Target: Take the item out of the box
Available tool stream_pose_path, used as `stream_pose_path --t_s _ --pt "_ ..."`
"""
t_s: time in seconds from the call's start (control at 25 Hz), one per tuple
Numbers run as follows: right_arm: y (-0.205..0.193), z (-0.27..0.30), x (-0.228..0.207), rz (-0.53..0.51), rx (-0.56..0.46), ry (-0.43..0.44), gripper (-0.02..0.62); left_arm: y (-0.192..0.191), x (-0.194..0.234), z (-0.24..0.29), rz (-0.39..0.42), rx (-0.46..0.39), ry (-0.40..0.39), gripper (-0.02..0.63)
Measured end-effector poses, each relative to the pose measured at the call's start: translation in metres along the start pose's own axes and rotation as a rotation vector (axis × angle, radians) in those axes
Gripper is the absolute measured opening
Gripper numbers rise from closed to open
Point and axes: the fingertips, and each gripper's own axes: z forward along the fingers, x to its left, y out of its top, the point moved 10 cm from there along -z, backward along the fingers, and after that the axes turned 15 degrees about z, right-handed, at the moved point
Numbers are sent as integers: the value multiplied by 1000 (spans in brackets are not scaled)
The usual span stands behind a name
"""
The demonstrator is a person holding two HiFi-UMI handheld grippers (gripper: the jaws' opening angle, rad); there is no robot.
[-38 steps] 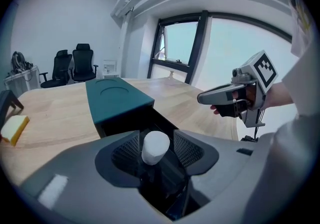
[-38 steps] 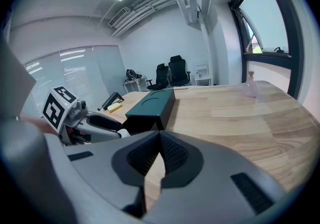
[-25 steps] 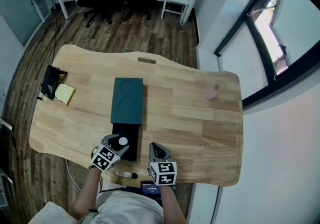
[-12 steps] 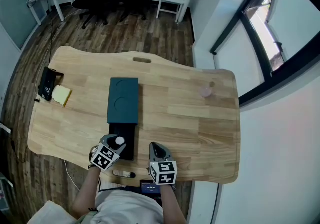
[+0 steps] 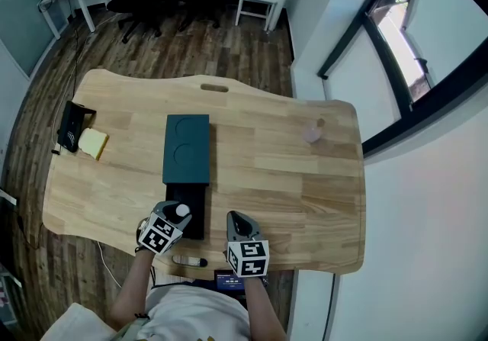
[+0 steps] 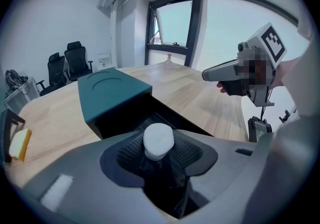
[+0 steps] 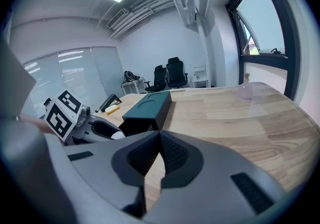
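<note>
**Head view.** Dark teal rectangular box (image 5: 186, 150) lying lengthwise at centre of light wooden table (image 5: 290, 179). Black inner tray (image 5: 195, 219) slid out toward the lower edge of frame. Left gripper (image 5: 177, 215) over that tray, lower left of centre, with a small dark bottle with a white cap (image 5: 181, 210) between its tips. Right gripper (image 5: 235, 219) just right of the tray, over bare wood. Yellow block (image 5: 94, 144) and black stand (image 5: 70, 126) at far left, small pinkish clear bottle (image 5: 313, 132) at upper right, all well apart from the work.

**Left gripper view.** Left gripper (image 6: 159, 157) jaws spread wide, just now closing in. Bottle (image 6: 158, 141) upright between the ribbed pads, pad surface showing on either side of the cap, no firm press visible. Bottle apparently standing at the near end of the tray (image 6: 172, 119), box (image 6: 112, 95) behind it.

**Right gripper view.** Right gripper (image 7: 159, 135) jaws pressed together at the tips, nothing between them, only a sliver of wood below. Left gripper (image 7: 107, 130) at lower left.

**Step in hand, judged:** securing the grip before the lift.
- Close squarely on the dark body, not on the cap alone.
- Lift straight up until clear of the tray walls.

**Edges and open room:**
- Tray rims close on both sides of the jaws, box mouth just beyond.
- Near table edge right under both grippers.
- Broad open wood to the right, past the right gripper. Shift that gripper aside first.
</note>
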Motion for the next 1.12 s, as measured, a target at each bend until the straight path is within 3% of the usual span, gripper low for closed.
stream_pose_path --t_s 0.6,0.76,1.12 --pt "9 -26 22 -2 -132 -21 5 25 2 -39 24 -72 45 178" --pt "14 -36 31 5 -199 -4 5 30 2 -53 -7 -125 70 178" --pt "15 -45 44 -65 -212 -5 5 46 9 -92 -98 -269 132 178"
